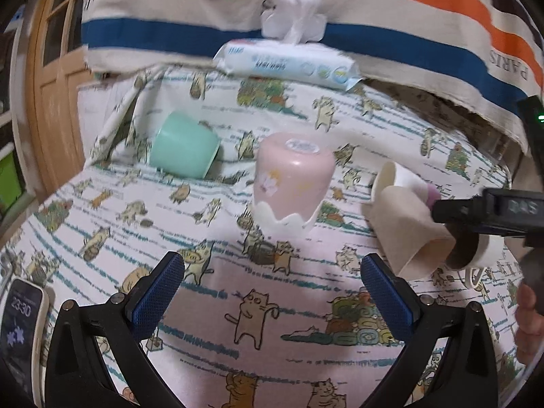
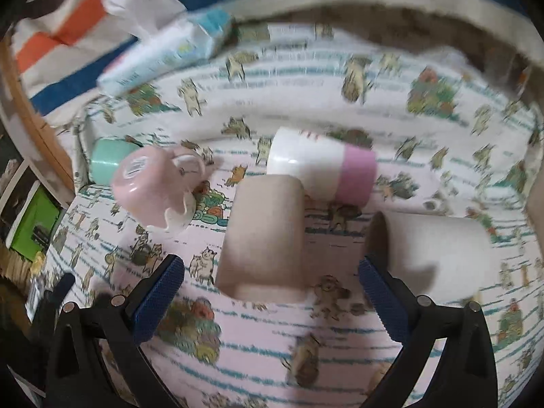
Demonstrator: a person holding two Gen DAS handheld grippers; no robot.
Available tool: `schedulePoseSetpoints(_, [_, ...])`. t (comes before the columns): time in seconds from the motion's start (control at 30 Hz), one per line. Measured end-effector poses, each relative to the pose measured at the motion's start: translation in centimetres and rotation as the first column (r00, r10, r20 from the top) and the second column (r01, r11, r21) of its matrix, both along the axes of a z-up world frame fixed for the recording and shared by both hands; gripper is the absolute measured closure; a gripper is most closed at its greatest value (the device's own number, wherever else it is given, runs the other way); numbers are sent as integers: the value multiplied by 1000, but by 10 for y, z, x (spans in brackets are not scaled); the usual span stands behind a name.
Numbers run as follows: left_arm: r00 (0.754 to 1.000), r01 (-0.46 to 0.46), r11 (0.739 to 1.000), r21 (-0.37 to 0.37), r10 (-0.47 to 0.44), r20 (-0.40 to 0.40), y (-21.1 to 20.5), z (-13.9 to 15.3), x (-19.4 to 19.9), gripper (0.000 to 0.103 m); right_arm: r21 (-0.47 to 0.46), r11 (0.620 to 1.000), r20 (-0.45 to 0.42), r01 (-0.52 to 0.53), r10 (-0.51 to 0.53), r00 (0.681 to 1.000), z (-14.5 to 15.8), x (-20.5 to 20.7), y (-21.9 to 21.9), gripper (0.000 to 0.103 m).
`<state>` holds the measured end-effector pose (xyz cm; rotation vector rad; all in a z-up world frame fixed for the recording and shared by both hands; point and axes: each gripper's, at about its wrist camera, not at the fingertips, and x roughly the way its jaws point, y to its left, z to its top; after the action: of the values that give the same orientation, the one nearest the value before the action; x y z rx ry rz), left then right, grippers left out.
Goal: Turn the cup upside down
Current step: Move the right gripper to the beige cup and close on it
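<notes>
A pink cup [image 1: 291,177] stands upside down on the cat-print cloth, ahead of my open, empty left gripper [image 1: 272,292]; it also shows in the right wrist view [image 2: 153,187]. A mint cup [image 1: 183,148] lies on its side behind it, small in the right wrist view [image 2: 110,161]. A beige cup [image 2: 263,238] lies on its side just ahead of my open, empty right gripper [image 2: 272,292], between the fingers' line. A white cup with a pink band [image 2: 323,170] lies behind it. A white mug [image 2: 431,248] lies at the right fingertip.
A tissue pack [image 1: 289,64] with a tissue sticking out sits at the back edge against a striped cloth [image 1: 391,17]. A phone [image 1: 20,326] lies at the left. The right gripper's body [image 1: 489,214] reaches in from the right over the beige cup [image 1: 401,231].
</notes>
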<state>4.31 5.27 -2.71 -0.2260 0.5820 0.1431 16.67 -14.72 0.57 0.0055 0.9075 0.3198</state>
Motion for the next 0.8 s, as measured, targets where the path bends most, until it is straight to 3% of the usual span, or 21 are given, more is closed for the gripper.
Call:
schedulePoseSetpoints(0.23, [998,-45,996,-82,42,-37,17,-6,3,0,-84,996,-54,1,-5,999,-19,30,30,1])
schedulePoseSetpoints(0.3, [998,-49,995,-84,46,-32,17,-6,2,0,-103,995,-53,-1,-4,999,-22,35,34,8])
schedulePoseSetpoints(0.4, [999,-47,996,-72,46,-12,16,-3,-1,0,-133,991,-47,0,-6,999,-26,42,39,9])
schedulePoseSetpoints(0.57, [999,-50,996,-77,49,-16,18,-3,1,0,-139,990,-89,-1,-11,996,-42,54,41,17])
schedulePoseSetpoints(0.7, [999,-47,996,-75,46,-15,18,-3,1,0,-135,991,-129,-7,-10,992,-55,60,39,31])
schedulePoseSetpoints(0.8, [999,-37,997,-66,36,-12,17,-3,1,0,-127,992,-131,-12,-5,991,-59,60,37,33])
